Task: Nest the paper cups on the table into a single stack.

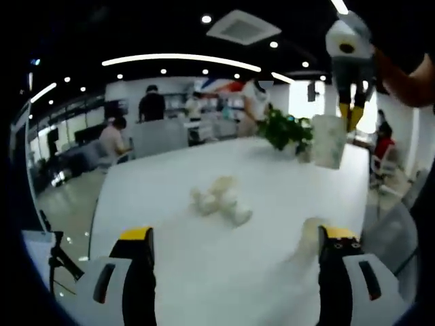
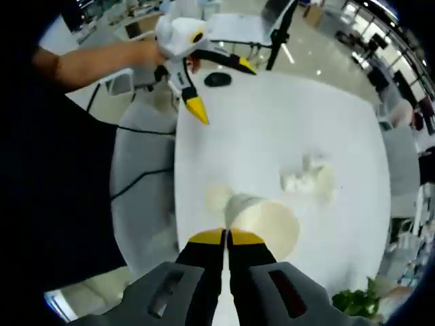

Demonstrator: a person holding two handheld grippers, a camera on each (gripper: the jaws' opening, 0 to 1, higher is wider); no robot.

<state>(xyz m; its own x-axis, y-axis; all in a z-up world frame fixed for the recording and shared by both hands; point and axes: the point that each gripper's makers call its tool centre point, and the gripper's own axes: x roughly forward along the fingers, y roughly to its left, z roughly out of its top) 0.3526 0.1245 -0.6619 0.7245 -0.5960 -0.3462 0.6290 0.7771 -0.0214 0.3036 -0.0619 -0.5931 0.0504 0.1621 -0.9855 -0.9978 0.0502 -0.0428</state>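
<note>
While cups (image 1: 221,200) huddle, plant (image 1: 285,129) behind.

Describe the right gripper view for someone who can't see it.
The right gripper, jaws shut, holds a paper cup by its rim over a white table. More cups lie beyond it, and the open left gripper hovers at the far edge.

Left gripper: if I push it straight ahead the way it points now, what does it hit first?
Most likely the loose cluster of paper cups lying on the white table, roughly centred ahead of the open left gripper. Another cup lies beside its right jaw. Depth is unclear in this blurred view.
</note>
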